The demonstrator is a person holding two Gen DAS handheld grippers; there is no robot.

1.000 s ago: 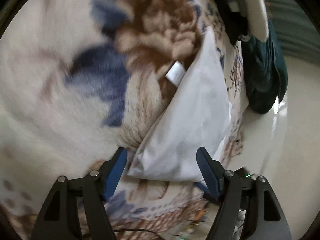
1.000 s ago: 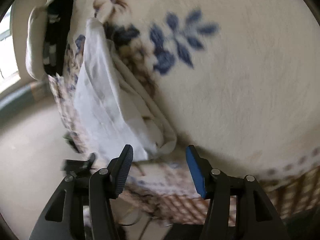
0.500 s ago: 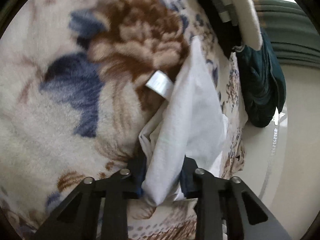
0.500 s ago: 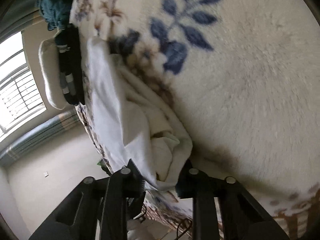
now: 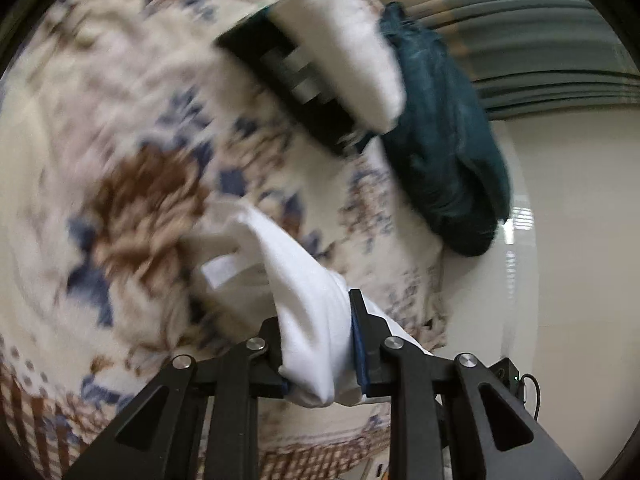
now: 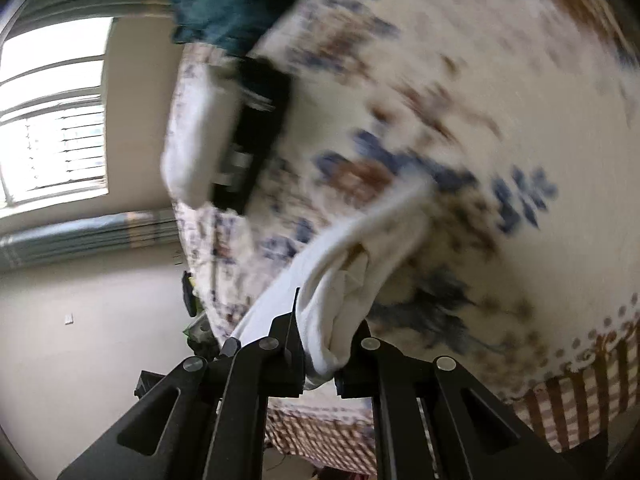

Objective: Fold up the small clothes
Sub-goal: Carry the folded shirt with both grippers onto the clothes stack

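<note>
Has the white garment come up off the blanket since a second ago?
Yes. The white garment, pinched by both grippers, has lifted away from the floral blanket.

Bed, floral fleece blanket, cream with brown and blue blooms. Lying on it: white garment; black-and-white folded item; dark teal cloth at the edge

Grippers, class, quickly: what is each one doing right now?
Left gripper: shut on the white garment.
Right gripper: fingers closing, gripping the white garment.
</note>
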